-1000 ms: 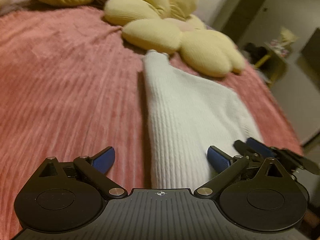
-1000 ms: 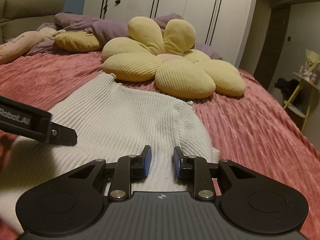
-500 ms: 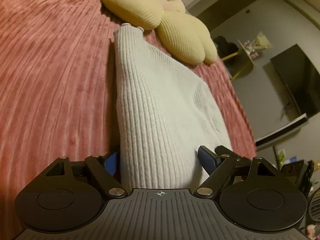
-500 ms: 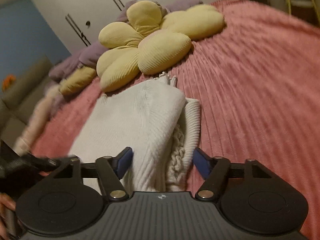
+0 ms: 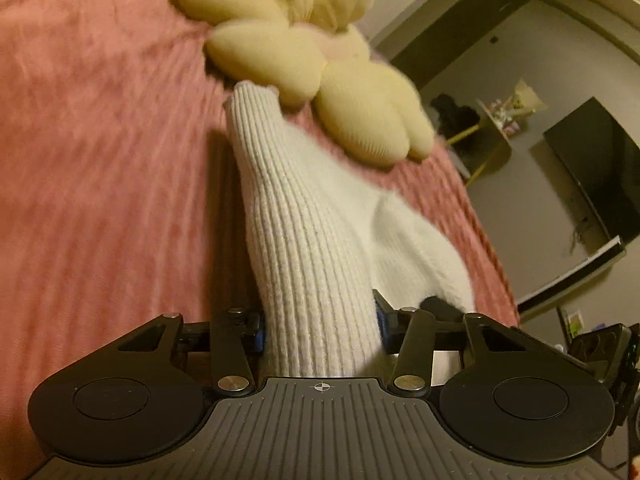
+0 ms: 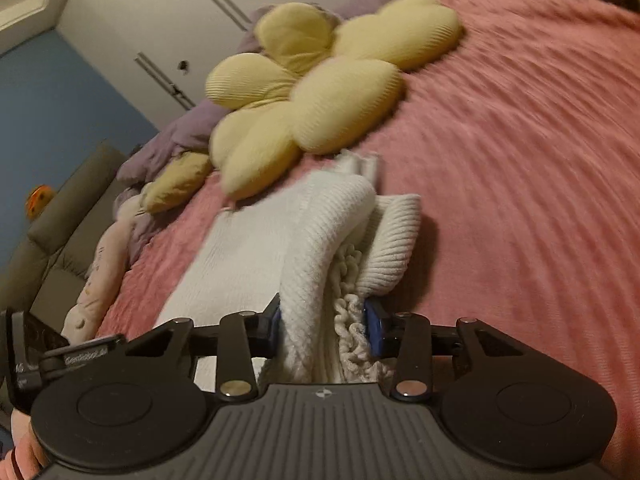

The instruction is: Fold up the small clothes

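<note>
Sweater (image 5: 312, 248), white ribbed knit, on the pink bedspread (image 5: 100, 200), far end just touching the yellow flower cushion (image 5: 320, 80). Near edge now gathered and pinched at both corners: left gripper (image 5: 320, 326) clenched on a single thick ribbed layer, right gripper (image 6: 324, 326) clenched on a bunched stack of layers. A second ago both claws spread and merely hovering over flat cloth; half a second ago straddling the hem, not yet closed. Since then, jaws drawn in tight against the knit and fabric rising off the bed toward each camera. Judged from that: grasp secured, lift or carry-over of the near edge toward the cushion end likely the fold in hand, still early in the task. Left wrist view: smooth ribbed face of the garment, shadow along its left side suggesting a raised edge, plus a dark screen (image 5: 596, 168) and a side table (image 5: 496, 136) beyond the bed. Right wrist view only: folded side with a cable-knit inner layer (image 6: 352, 312) and a ribbed cuff (image 6: 392, 248) tucked beside it, white wardrobe doors (image 6: 224, 20), purple bedding (image 6: 176, 140), and the other tool's body at lower left.
</note>
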